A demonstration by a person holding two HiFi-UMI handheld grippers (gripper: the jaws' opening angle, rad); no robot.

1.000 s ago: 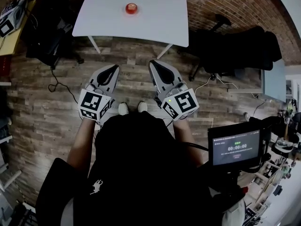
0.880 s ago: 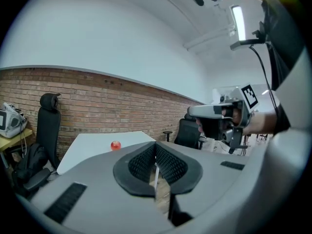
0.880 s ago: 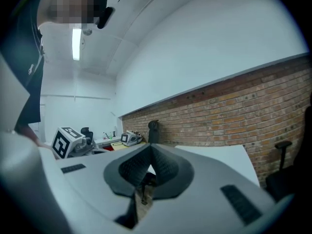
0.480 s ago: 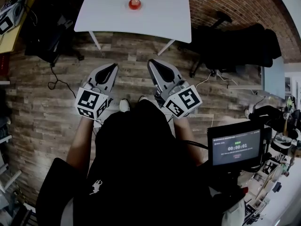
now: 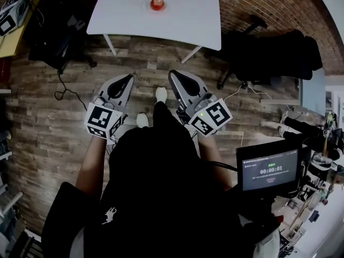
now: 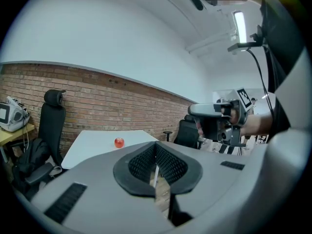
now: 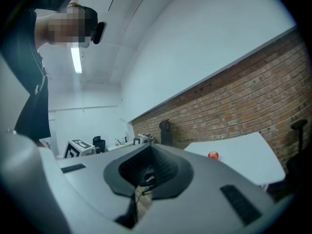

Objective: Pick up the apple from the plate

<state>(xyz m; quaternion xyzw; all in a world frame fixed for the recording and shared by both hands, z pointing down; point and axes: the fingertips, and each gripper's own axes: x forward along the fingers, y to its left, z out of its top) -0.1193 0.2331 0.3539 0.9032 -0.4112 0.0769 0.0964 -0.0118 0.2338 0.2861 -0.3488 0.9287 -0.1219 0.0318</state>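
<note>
A red apple rests far ahead on a white table; a plate under it is too pale to make out. The apple appears small in the left gripper view, and the apple is equally distant in the right gripper view. My left gripper and right gripper are held side by side at waist height over the wooden floor, well short of the table. Both point toward the table, shut, with nothing between their jaws.
A black office chair and dark seating stand right of the table. Black bags and a cable lie on the floor at the left. A screen is at my lower right. A brick wall backs the table.
The person has stepped toward the table, one shoe now forward between the grippers. The left gripper drifted slightly back and down; the right gripper rolled a little.
</note>
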